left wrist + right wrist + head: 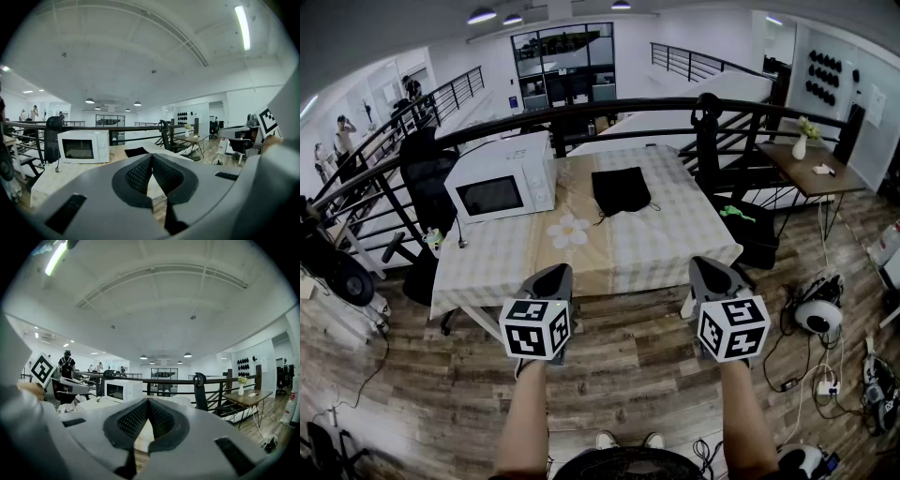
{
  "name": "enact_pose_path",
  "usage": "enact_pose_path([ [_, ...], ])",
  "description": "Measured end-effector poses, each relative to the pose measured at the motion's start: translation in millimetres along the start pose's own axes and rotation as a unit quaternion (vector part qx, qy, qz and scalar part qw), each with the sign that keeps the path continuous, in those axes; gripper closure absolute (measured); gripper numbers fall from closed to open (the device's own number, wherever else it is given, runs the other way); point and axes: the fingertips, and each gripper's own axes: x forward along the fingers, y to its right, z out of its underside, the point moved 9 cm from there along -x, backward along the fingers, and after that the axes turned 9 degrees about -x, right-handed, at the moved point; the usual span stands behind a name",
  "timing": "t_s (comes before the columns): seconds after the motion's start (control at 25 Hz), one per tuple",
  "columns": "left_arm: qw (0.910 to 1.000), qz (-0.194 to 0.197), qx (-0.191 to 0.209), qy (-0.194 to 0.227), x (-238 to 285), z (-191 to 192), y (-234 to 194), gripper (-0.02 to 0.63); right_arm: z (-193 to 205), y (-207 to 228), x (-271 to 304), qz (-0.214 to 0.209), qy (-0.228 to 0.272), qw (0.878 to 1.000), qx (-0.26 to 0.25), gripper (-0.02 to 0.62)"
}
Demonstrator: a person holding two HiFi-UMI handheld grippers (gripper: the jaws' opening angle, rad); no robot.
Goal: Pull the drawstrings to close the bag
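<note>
Bag (621, 190): black, soft cloth, lying flat and slack at the far middle of the table (656, 246), right of the microwave (502, 186).
Handling: I judge it light and limp, and likely to slide or bunch if pulled from one side only.
Hold: the drawstrings (652, 206), thin cords trailing at its near edge, one for each gripper.
Left gripper (555, 272): clenched, nothing in it, above the table's near edge.
Right gripper (709, 265): clenched, empty, likewise well apart from the bag.
</note>
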Motion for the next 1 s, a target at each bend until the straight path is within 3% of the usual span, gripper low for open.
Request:
enact_pose_path([
  [1.0,0.9989,0.047,0.002,0.001,28,4,-57,0.554,-6,-49,41,0.037,-0.008,0.999,0.001,0.572],
])
